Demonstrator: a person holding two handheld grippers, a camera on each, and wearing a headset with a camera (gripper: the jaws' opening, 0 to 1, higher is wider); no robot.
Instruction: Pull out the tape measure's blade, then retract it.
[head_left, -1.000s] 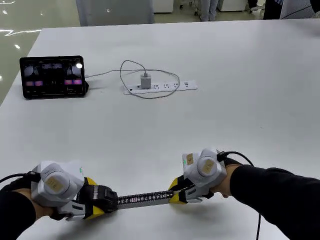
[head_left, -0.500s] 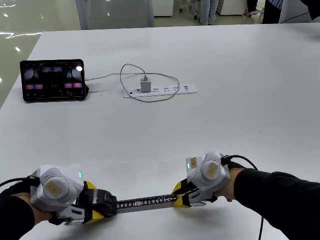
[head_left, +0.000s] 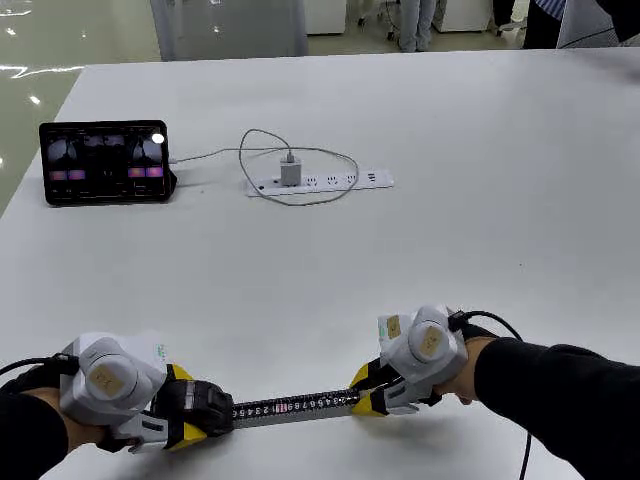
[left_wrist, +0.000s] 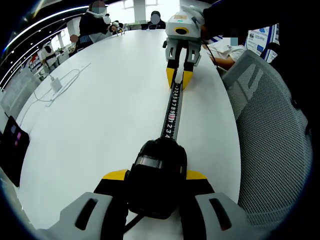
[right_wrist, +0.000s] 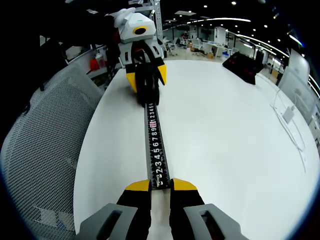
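So the left gripper (head_left: 195, 418) has its jaws clamped round the black body of the tape measure (head_left: 205, 405), yellow tips either side of it. The right gripper (head_left: 362, 394) has its jaws pinched shut on the free end of the blade (head_left: 295, 406). The blade is pulled out in a straight line between the two, dark with white numbers and a small red patch about halfway along. It sits low over the white table (head_left: 450, 180); can't tell if it actually touches. All of this is well apart from the power strip (head_left: 330, 180), right down at the table edge on the person's side of it, with the tape body off to the strip's left and the blade end roughly in line with its right end. A white charger (head_left: 290, 168) is plugged into the strip, and its cable (head_left: 262, 138) loops around it and runs left to a tablet (head_left: 103, 162) propped up with its screen lit. In the right gripper view the blade runs straight ahead from the jaws to the other gripper, and a mesh chair back (right_wrist: 45, 130) shows off the table edge.
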